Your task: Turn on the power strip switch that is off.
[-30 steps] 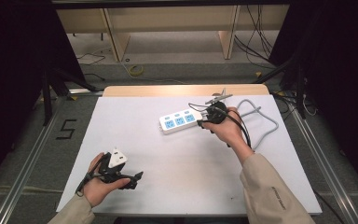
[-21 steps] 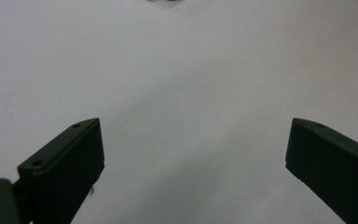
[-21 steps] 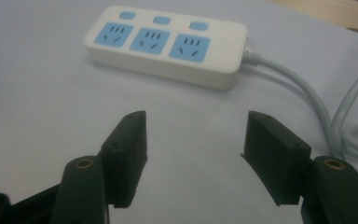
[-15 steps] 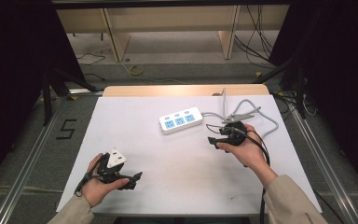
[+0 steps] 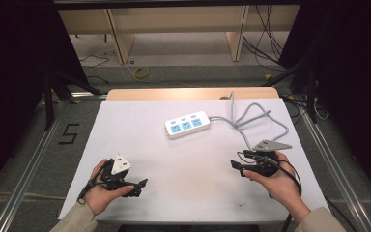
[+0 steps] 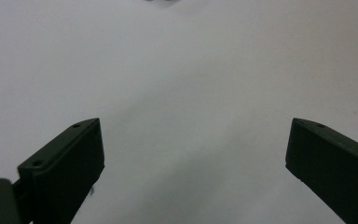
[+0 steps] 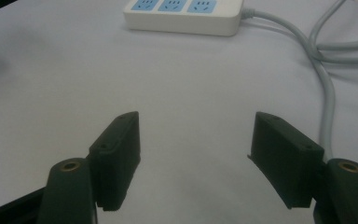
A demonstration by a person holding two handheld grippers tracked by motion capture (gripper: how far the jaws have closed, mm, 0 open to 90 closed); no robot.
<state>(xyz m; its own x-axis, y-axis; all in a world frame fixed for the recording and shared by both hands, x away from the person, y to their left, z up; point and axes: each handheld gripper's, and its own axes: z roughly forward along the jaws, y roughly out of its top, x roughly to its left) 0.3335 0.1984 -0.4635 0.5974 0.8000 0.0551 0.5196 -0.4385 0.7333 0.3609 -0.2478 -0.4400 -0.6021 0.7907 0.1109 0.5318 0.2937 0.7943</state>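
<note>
The white plastic power strip with three blue socket faces (image 5: 187, 125) was seen lying flat on the white table sheet (image 5: 174, 174), toward the far middle, touched by neither gripper. Its grey cable (image 5: 251, 121) was looped off to the right. The right gripper (image 5: 237, 163), near the right edge, had just been opening; its jaws were spread wide with nothing between them. The left gripper (image 5: 142, 186), at the near left, was apparently open too, over bare sheet.
</note>
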